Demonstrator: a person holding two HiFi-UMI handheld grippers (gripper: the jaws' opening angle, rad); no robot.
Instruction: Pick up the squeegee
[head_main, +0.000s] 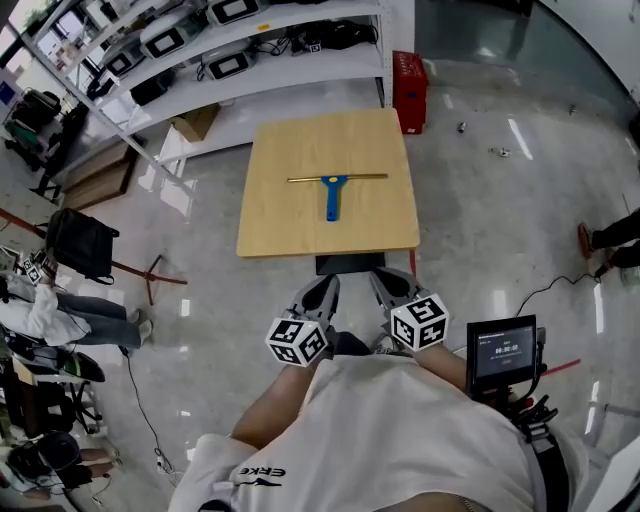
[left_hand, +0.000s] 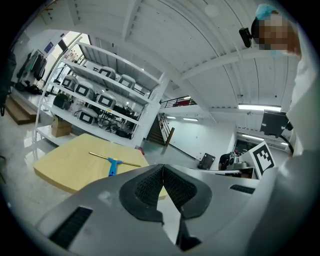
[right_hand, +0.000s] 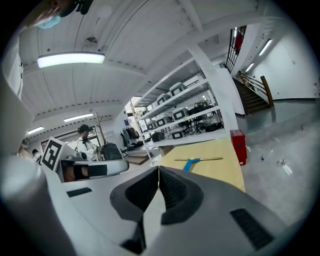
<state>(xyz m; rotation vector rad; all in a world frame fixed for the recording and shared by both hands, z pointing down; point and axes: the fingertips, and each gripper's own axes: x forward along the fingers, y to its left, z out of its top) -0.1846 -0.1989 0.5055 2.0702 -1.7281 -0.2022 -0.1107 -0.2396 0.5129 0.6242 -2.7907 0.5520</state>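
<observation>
**Operator:** Where's the thing I'm after?

**Spotter:** The squeegee (head_main: 333, 188), with its blue plastic handle and long brass-coloured blade bar, lies flat near the middle of the square, light wooden table (head_main: 285, 225). The bar runs across the table and the handle points back toward you. Nothing is touching it.

**Operator:** And my tools?

**Spotter:** You're holding both low in front of your body, side by side, just short of the table's near edge and well apart from the squeegee. On your grey left gripper (head_main: 322, 290), the left gripper view shows the ribbed black pads (left_hand: 146, 187) meeting at their tips with nothing between them. So the jaws are closed and empty. Your grey right gripper (head_main: 392, 288) looks the same in the right gripper view: its pads are tip to tip and hold nothing. Both cameras see the squeegee out ahead on the tabletop.

**Operator:** Anything close to the table?

**Spotter:** A red plastic crate (head_main: 410, 92) stands on the floor at the table's far right corner, beside white metal shelving (head_main: 300, 65) loaded with equipment. A small black screen (head_main: 503, 350) sits at your right side.
</observation>
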